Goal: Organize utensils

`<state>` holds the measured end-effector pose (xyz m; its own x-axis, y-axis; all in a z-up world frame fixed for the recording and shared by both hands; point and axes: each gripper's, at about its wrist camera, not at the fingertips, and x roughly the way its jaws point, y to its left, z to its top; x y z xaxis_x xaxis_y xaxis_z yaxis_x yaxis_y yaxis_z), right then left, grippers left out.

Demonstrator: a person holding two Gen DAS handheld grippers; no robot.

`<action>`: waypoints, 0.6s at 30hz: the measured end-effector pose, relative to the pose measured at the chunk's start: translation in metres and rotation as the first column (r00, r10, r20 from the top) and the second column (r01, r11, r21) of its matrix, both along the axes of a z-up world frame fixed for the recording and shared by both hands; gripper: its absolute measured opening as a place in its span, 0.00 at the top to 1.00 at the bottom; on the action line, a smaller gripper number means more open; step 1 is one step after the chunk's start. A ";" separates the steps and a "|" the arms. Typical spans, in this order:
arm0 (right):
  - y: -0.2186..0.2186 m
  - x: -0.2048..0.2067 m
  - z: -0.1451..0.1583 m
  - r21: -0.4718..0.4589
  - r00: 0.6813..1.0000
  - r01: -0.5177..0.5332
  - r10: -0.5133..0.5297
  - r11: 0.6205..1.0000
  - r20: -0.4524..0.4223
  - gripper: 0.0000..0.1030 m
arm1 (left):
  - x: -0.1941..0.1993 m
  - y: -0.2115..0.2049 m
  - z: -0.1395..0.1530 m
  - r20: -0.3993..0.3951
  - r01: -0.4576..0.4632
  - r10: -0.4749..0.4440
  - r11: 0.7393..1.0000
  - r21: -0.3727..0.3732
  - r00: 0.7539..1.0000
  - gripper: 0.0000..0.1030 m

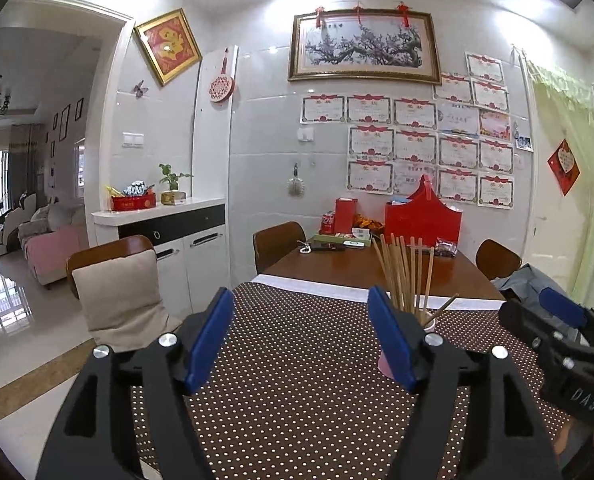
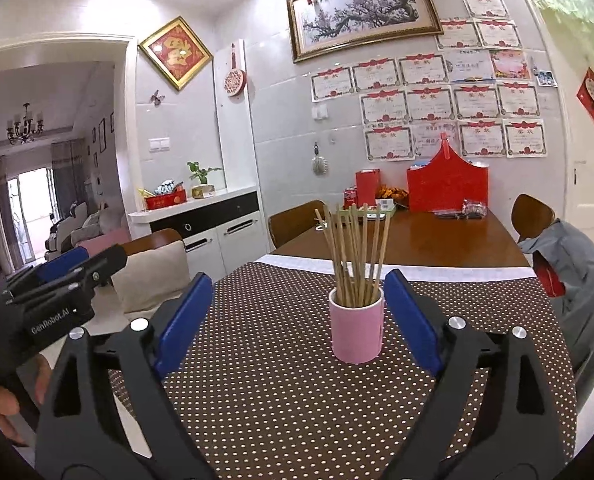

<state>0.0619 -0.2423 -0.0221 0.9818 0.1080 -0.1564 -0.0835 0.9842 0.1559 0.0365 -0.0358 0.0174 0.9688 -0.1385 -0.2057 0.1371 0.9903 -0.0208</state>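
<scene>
In the left wrist view the left gripper gapes empty over the dotted cloth; the pink cup peeks behind its right-hand finger, probably untouched.

In the right wrist view the right gripper stands wide and empty, the cup centre frame beyond it. The chopsticks look light, stiff, loose; grip mid-shaft.

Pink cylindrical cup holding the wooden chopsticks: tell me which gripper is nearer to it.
Right. The right gripper is open directly before the pink cylindrical cup, cup centred between its fingers. The left gripper is off to the cup's left, open over the dotted cloth.
</scene>
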 end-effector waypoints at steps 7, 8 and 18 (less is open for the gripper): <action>0.009 -0.009 -0.002 0.006 1.000 -0.021 0.021 1.000 0.009 0.15 | -0.014 0.000 0.010 0.042 -0.035 0.034 0.999 0.035 0.999 0.33; 0.011 -0.010 -0.002 0.001 1.000 -0.018 0.018 1.000 0.011 0.15 | -0.015 -0.001 0.010 0.049 -0.038 0.036 0.999 0.039 0.998 0.33; 0.015 -0.019 0.001 -0.019 0.999 0.002 -0.001 1.000 0.046 0.13 | -0.025 -0.002 0.016 0.085 -0.041 0.036 0.998 0.050 0.996 0.33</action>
